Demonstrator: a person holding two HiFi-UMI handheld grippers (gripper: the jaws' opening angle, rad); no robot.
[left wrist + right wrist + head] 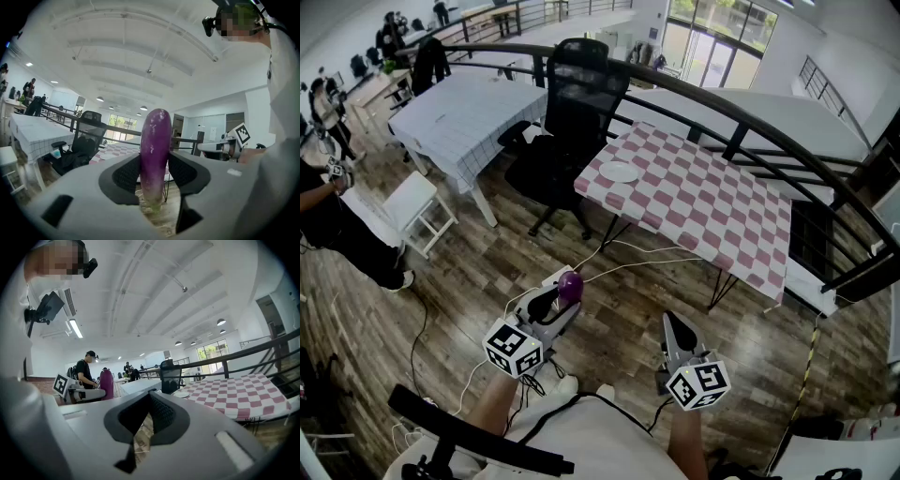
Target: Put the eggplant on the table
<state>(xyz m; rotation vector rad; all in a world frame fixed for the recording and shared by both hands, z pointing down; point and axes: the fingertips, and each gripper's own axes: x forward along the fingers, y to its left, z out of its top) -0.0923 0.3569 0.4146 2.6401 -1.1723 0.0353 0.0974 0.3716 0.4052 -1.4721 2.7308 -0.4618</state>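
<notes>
between the left gripper (154,161) jaws, the eggplant (155,136) has its lower end sunk behind the tool's grey body, and the pads cover its flanks. in the head view only its purple tip shows past the jaw ends. ahead of the right gripper (149,393), the plate (181,393) on the checked table (234,394) is too small to tell whether it holds anything.

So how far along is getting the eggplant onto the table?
Done: the eggplant is gripped upright in the left tongs. In hand: it hangs over the wood floor, short of the checkered table. Left: reach the table, set it down; right tongs shut, empty.
</notes>
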